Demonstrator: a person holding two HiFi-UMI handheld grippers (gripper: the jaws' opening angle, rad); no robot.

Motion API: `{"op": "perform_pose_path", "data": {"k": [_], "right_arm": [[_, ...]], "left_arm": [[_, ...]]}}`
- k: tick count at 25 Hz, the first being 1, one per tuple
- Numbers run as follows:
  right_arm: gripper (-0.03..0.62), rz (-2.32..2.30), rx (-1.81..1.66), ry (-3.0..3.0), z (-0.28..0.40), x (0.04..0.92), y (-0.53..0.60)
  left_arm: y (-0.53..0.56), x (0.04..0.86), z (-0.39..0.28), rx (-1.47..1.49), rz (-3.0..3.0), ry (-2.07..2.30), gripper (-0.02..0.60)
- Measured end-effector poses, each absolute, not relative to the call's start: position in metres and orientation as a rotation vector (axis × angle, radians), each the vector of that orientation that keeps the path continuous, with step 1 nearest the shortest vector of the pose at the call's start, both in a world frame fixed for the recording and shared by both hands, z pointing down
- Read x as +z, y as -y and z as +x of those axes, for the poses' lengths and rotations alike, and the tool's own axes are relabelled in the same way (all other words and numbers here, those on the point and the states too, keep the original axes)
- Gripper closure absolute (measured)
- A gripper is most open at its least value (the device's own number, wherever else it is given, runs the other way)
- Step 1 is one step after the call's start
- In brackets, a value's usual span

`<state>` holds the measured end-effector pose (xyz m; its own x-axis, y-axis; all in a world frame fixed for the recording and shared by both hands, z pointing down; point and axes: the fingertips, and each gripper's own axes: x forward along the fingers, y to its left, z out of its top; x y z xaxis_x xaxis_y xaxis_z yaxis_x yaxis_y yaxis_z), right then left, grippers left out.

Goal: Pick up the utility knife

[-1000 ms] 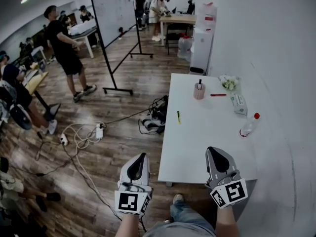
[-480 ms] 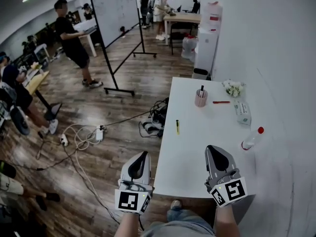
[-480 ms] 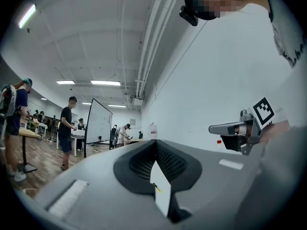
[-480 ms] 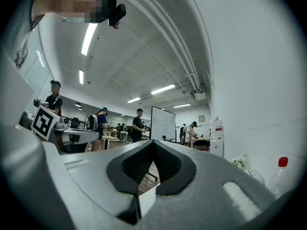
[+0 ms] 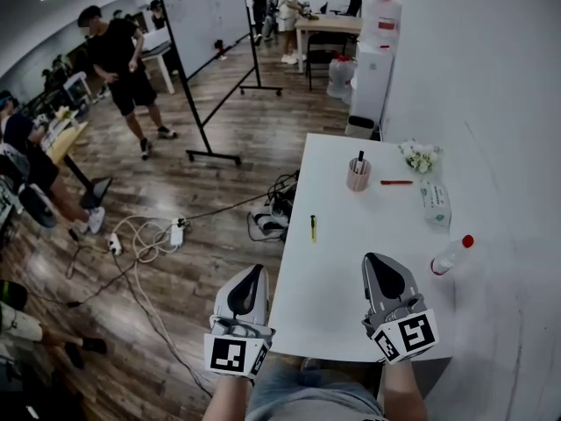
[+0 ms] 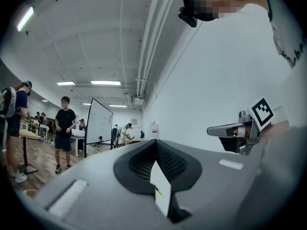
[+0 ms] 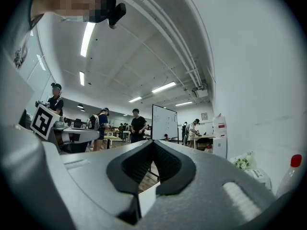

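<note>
Both my tongs are pressed together, with nothing between the jaws. The left tongs [image 5: 250, 281] hang over the wooden floor [image 5: 219, 191], just off the left edge of the white table [image 5: 337, 279]. The right tongs [image 5: 386, 274] are above the table's near end.

The utility knife [image 5: 312, 227] is a slim yellow-and-black one. It lies alone on the table near its left edge, at about 2 o'clock from my left tongs and 10 o'clock from my right, and neither touches it.

Further up the table, at about 12 o'clock from the right tongs, stands a pink pen cup [image 5: 358, 174], with a red pen [image 5: 396, 182] just beside it at 3 o'clock. Along the wall side lie a small bunch of flowers [image 5: 421, 156], a tissue packet [image 5: 436, 202] and a red-capped bottle [image 5: 451, 254] on its side.

There is little print I can read. The cube [image 5: 405, 336] on my right tongs shows only black-and-white square codes, no letters. The packet's print, the red label on the water dispenser [image 5: 377, 51] and the marks on the whiteboard [image 5: 197, 16] are all too small to make out.
</note>
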<state>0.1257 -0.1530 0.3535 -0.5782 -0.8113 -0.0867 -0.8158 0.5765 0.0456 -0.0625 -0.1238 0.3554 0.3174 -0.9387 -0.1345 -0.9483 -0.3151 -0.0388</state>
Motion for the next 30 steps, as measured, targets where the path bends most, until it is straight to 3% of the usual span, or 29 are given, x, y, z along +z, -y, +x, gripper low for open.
{"op": "perform_pose_path", "data": {"k": [30], "right_arm": [[0.589,-1.706,-0.584,-3.01,0.075,0.508,0.271]], "left_arm": [[0.207,0.382,-0.095,0.101,-2.609,-1.664,0.561]]}}
